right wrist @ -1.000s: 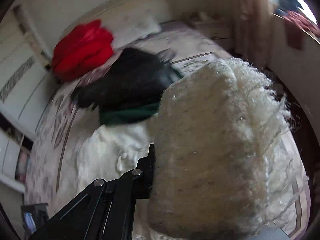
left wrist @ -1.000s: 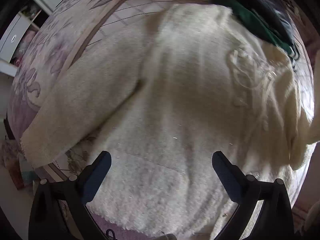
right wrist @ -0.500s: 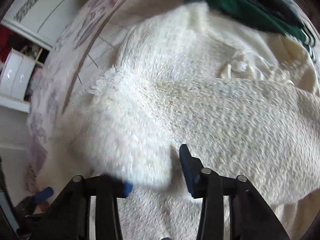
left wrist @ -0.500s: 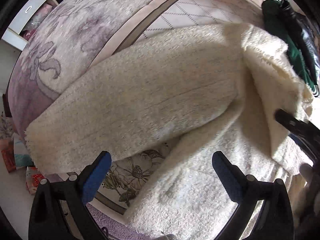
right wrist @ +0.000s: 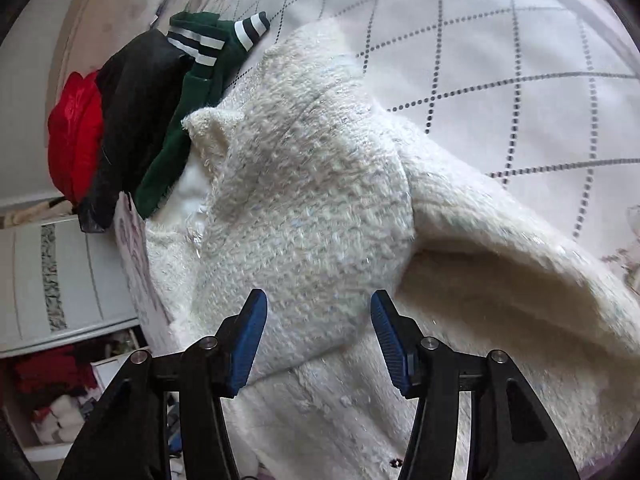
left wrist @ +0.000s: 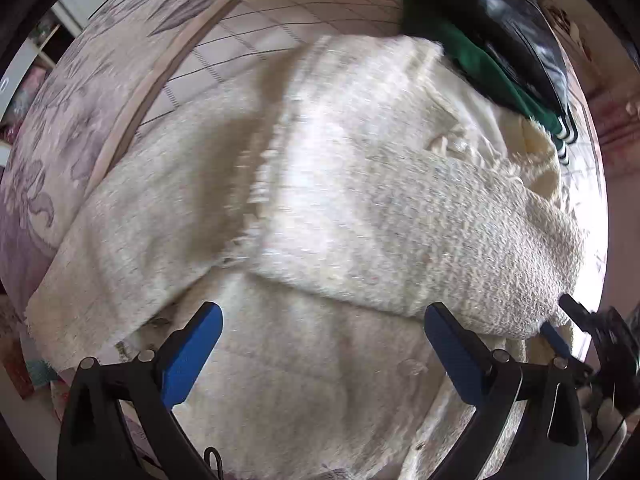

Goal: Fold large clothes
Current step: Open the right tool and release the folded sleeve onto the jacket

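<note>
Now | cream sweater (right wrist: 312, 208) sleeve folded over body | right gripper (right wrist: 318, 336) released | left gripper (left wrist: 320, 344) spread wide, empty

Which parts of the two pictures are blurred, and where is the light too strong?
Left wrist view: the cream sweater is smeared by motion, most at its frayed edge, and the right rim glares white; the left gripper stays sharp. Right wrist view: mostly sharp, the sweater's knit is clear, the bedspread is bright but readable, and the fisheye bends its grid lines.

Fuzzy cream sweater (left wrist: 360, 208), seemingly sleeve-folded, on bed
</note>
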`<state>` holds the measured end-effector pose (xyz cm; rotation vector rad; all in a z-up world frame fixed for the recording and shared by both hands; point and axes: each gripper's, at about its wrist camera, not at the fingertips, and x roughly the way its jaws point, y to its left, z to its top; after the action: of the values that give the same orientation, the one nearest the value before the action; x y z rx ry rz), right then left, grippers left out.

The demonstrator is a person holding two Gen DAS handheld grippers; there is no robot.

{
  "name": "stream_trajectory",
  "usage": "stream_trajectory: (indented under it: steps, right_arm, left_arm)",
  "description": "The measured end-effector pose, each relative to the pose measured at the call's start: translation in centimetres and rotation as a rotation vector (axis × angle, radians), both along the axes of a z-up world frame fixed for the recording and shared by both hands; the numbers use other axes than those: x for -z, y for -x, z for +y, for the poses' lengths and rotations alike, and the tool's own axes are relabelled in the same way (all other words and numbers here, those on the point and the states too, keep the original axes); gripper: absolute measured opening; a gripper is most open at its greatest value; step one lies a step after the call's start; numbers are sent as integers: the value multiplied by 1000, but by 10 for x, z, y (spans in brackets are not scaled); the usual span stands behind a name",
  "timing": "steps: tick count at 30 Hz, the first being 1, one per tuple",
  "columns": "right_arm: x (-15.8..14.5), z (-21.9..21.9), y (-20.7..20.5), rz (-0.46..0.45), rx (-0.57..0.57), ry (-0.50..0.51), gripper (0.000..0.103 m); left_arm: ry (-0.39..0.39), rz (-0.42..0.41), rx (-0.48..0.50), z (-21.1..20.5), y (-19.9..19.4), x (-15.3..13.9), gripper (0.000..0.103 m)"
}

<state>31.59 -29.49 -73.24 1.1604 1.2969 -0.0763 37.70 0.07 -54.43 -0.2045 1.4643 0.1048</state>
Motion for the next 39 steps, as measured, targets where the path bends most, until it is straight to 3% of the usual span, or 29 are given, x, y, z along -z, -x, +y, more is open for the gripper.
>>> stream_trajectory:
  steps: [1,3,5,8,10,11,15,17,20,22,24,28,31,32,34,37,39]
  right_arm:
    - [7,-5,-6,4,-1,-13,46]
    - [9,-22,-14,28,14,62,29]
    - [7,-44,-12,44,67,114,22]
    - [8,-74,-5,100,113,145,22]
    - [10,-78,-5,125,75,100,23]
    - [5,-75,-7,124,31,126,24]
    - [-34,-39,-12,81,-199,363,45]
    - [-52,-14,-17,7,-286,472,47]
    - [-55,32,-31,-51,-435,624,47]
    - [-29,50,-40,14,-523,649,47]
    - [-16,59,-41,56,-542,693,46]
    - [-41,73,-42,67,-548,717,46]
    - [-65,91,-30,27,-579,724,49]
    - [-69,99,-24,13,-597,714,55]
    - [-66,127,-19,6,-631,680,58]
    - [-59,174,-6,11,-686,675,58]
    - [-56,200,2,-3,-708,687,58]
  left_arm:
    - [-6,7,4,-11,-2,4,103]
    - [-10,12,5,-33,-1,7,103]
    - [-32,23,4,-45,-2,12,103]
    - [-54,36,-13,-51,-8,25,103]
    - [-71,44,-40,-48,-13,36,103]
    - [-78,52,-72,-42,-15,46,103]
    - [-97,65,-197,-18,-21,83,103]
    - [-51,78,-266,-6,-22,100,103]
    - [-65,40,-284,-2,-24,98,103]
    - [-65,25,-287,0,-21,99,103]
    - [-56,21,-285,2,-17,96,103]
    - [-35,-5,-343,21,6,75,103]
    - [18,-23,-477,65,44,43,103]
    - [44,-15,-532,82,59,36,103]
    - [120,-2,-679,124,100,24,103]
    - [234,32,-953,198,180,29,103]
    - [271,34,-1060,226,223,42,103]
